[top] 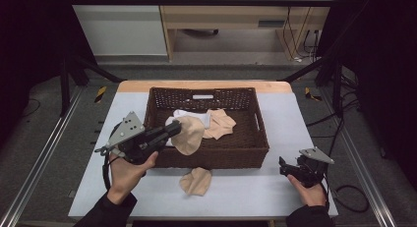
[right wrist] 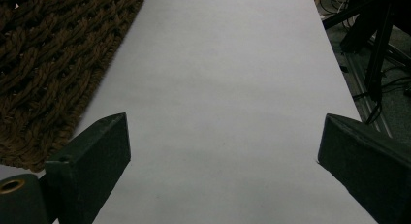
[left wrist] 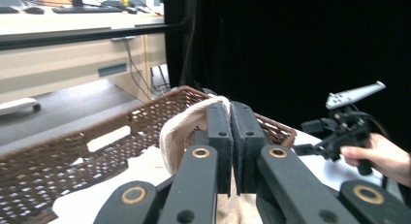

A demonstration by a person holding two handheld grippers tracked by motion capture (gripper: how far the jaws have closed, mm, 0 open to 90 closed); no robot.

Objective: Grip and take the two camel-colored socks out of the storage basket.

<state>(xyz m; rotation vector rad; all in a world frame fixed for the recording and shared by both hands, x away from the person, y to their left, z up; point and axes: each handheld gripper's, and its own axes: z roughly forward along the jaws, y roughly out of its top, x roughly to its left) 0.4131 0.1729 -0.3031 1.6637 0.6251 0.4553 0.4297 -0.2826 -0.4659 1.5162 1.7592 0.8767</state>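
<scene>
My left gripper pinches a beige sock at its edge, hanging over the near wall of the woven basket. I judge it light, soft and limp, so a hem fold is the best hold. My right gripper rests spread over the smooth table. Another beige sock lies outside.

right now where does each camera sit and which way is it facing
High view: above the person's side, looking forward and down on the table and basket; forearms, both hands show.
Left gripper view: rides the left gripper, looking along shut jaws pinching a beige sock over the basket; the other hand shows.
Right gripper view: rides the right gripper, looking along open jaws over bare table.
Shared: all three views show the basket.
</scene>
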